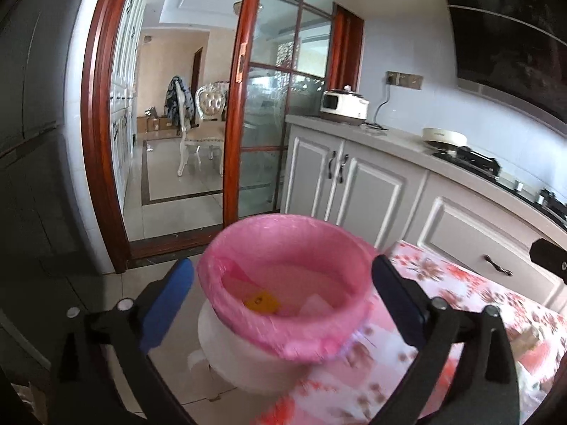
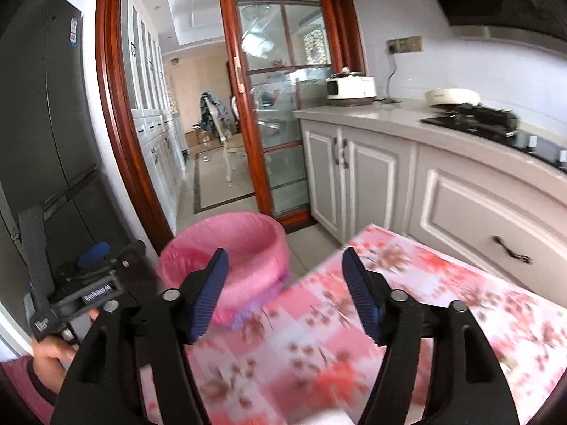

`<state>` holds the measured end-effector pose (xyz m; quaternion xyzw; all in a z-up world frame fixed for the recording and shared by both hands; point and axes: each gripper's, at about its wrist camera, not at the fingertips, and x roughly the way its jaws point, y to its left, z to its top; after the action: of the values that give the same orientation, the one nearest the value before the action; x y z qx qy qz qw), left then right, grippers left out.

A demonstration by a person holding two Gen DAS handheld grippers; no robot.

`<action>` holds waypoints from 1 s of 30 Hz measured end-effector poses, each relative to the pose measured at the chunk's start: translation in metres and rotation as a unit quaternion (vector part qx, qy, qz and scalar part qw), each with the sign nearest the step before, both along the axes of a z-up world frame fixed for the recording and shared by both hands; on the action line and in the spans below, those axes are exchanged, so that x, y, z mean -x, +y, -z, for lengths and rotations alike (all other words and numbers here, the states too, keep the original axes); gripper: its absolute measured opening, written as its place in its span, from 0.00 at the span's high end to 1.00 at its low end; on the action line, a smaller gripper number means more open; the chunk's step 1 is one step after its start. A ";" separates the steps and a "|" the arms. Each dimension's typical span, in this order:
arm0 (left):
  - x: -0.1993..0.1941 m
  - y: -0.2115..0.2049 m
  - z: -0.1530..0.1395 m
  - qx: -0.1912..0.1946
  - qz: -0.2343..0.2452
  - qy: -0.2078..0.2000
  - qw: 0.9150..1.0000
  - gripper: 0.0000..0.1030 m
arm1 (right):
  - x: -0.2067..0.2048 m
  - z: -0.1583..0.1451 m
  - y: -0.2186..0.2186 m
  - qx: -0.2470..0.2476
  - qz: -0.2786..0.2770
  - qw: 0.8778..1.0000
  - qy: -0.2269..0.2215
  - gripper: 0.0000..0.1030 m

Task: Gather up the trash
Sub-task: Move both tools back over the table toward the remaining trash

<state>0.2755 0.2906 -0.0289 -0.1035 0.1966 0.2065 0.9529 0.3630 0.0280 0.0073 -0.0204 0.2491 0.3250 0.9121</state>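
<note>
A white trash bin lined with a pink bag (image 1: 283,241) stands on the floor by the corner of a table with a pink floral cloth (image 1: 460,294). Inside lie a yellow scrap (image 1: 262,302) and white paper (image 1: 315,304). My left gripper (image 1: 280,272) is open, its blue pads (image 1: 170,294) wide on either side of the bin's near rim with nothing held. My right gripper (image 2: 285,255) is open and empty above the cloth (image 2: 389,301), with the bin (image 2: 248,237) just beyond its left pad. The right wrist view shows the left gripper (image 2: 94,251) in a hand (image 2: 53,350).
Grey cabinets (image 2: 354,177) run along the right under a counter with a rice cooker (image 2: 351,86), a pan and a gas hob (image 2: 475,117). A dark fridge (image 2: 42,106) stands at the left. A wood-framed glass sliding door (image 1: 269,106) opens onto a dining room.
</note>
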 end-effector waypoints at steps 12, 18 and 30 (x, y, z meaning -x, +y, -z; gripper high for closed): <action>0.059 -0.111 0.036 0.077 0.096 0.051 0.991 0.05 | 0.095 0.036 -0.132 0.005 0.083 0.996 0.020 0.27; 0.067 -0.174 0.051 0.036 0.149 0.076 0.985 0.05 | 0.124 0.059 -0.194 0.014 0.138 0.990 0.032 0.27; 0.072 -0.262 0.081 -0.011 0.233 0.125 0.964 0.05 | 0.155 0.121 -0.273 0.030 0.214 0.972 0.096 0.27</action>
<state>0.2031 0.0281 -0.1097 -0.0175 0.3304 -0.0082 0.9436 0.2076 -0.2455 -0.1141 0.0374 0.3433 0.1150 0.9314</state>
